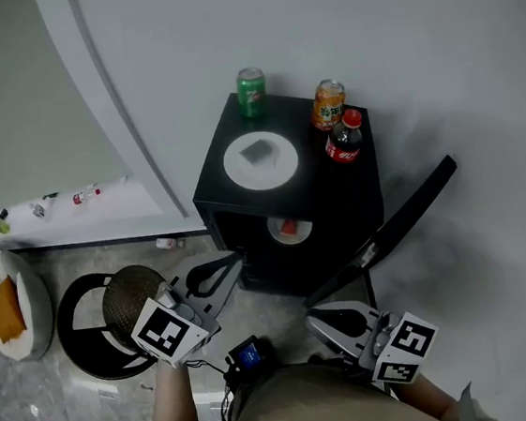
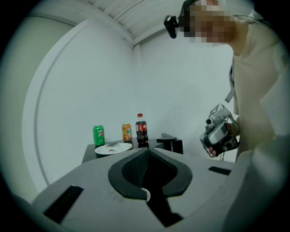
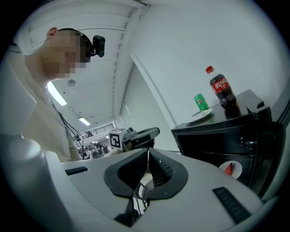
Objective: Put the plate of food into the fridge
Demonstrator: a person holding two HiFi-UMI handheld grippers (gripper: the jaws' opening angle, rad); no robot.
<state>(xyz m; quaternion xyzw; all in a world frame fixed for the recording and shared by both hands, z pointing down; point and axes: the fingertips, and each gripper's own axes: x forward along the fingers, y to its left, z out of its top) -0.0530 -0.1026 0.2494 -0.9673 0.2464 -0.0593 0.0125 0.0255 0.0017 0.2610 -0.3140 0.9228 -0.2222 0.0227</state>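
Fingers on both of your tools are pressed together with nothing between them: the left gripper (image 2: 147, 150) shows its two dark pads meeting at the tip, and the right gripper (image 3: 148, 152) shows the same. Straight beyond your left fingertips stands the black fridge (image 1: 320, 175). Its door (image 1: 392, 223) is swung open, with the near end just beyond your right fingertips. Inside the open fridge, a little past the left tips, a small white plate (image 1: 276, 224) with a red wedge of food (image 1: 289, 227) sits on a shelf. From the right fingers it lies ahead and to the right, low in the compartment. Farther beyond, on the fridge top, a second white plate (image 1: 282, 167) carries a flat grey piece (image 1: 258, 152) that cannot be identified. Behind that plate stands a green can (image 2: 99, 135) marked with a large "7". To its right are an orange can (image 2: 127, 132), its print too small to read, and a dark cola bottle (image 2: 141, 129) with a red cap and a red label whose white script cannot be made out. Left of your left fingers, on the floor, rest a black ring (image 1: 73, 321) around a woven dome and a pale cushion (image 1: 37, 311) holding something orange.
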